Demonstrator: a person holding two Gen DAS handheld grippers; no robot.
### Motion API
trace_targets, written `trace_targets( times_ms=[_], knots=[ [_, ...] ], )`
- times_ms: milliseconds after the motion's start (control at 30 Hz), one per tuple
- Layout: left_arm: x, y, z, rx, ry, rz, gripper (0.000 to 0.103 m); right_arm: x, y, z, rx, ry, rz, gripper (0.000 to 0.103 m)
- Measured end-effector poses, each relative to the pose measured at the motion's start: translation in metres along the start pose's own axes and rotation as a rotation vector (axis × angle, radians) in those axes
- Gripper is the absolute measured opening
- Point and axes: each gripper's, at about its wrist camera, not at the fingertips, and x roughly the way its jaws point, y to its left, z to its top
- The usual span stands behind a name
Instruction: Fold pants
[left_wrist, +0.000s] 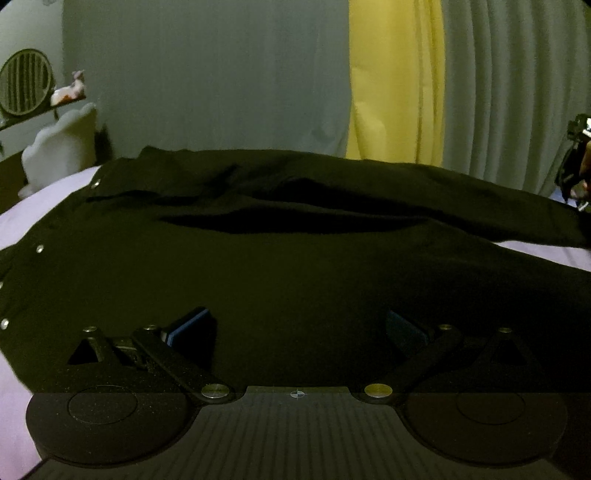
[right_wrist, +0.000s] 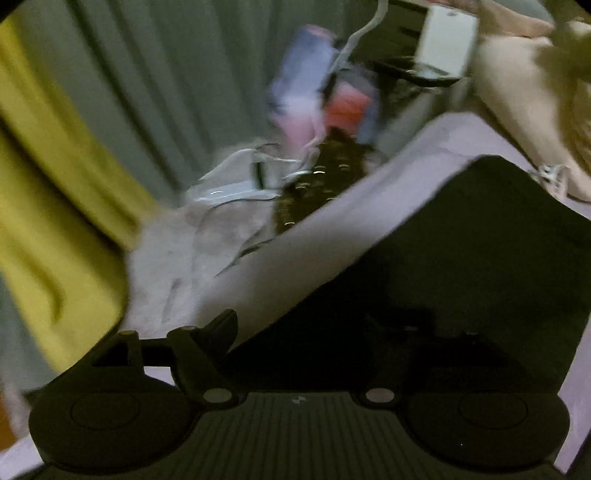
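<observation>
The left gripper (left_wrist: 297, 325) has its jaws open over the black cloth pants (left_wrist: 295, 258). Only the right view shows the right gripper's (right_wrist: 314, 332) open jaws and the messy floor (right_wrist: 207, 236).

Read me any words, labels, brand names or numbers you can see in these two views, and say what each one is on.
No readable text in either view.
Black pants: plain fabric with metal studs, no label showing.
Left hand-held gripper: only a small crosshair mark on its body, no letters.
Clutter on the floor in the right wrist view: too blurred to tell whether it bears any print.
</observation>
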Motion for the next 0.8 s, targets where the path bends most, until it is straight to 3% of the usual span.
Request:
trace_targets(
  times_ms=[33,100,167,200,233,333,467,600,667,733,800],
  knots=[
    [0.001,0.001,0.001,0.003,-0.002,-0.004,0.103,0.0,0.005,-0.003,-0.017,-0.016,-0.035,0.058],
    [0.003,0.004,0.002,-0.003,-0.001,-0.012,0.103,-0.006,0.006,-0.01,-0.057,-0.05,-0.048,0.044],
    [0.002,0.006,0.002,-0.014,0.001,-0.018,0.103,-0.01,0.001,-0.01,-0.11,-0.055,0.0,0.029],
    [0.002,0.006,0.002,-0.016,0.004,-0.017,0.103,-0.012,-0.006,-0.008,-0.1,-0.058,0.043,0.015],
    [0.0,0.007,0.002,-0.021,0.009,-0.016,0.103,-0.019,-0.018,-0.008,-0.068,-0.061,0.094,0.01],
    [-0.005,0.011,0.003,-0.066,0.015,-0.009,0.103,-0.046,-0.053,-0.016,-0.042,-0.117,0.233,0.007],
    [-0.013,0.02,0.004,-0.151,0.007,-0.005,0.103,-0.096,-0.129,-0.062,-0.001,-0.162,0.408,0.006],
    [-0.022,0.028,0.005,-0.212,-0.016,-0.019,0.103,-0.119,-0.186,-0.135,-0.043,-0.103,0.475,0.004],
    [-0.026,0.031,0.005,-0.228,-0.029,-0.026,0.103,-0.118,-0.213,-0.172,0.001,-0.047,0.503,0.001],
    [-0.028,0.031,0.006,-0.234,-0.022,-0.029,0.103,-0.115,-0.229,-0.194,-0.002,-0.049,0.46,0.0],
    [-0.029,0.03,0.006,-0.232,-0.018,-0.035,0.103,-0.114,-0.245,-0.199,0.062,-0.043,0.538,0.001]
  ],
)
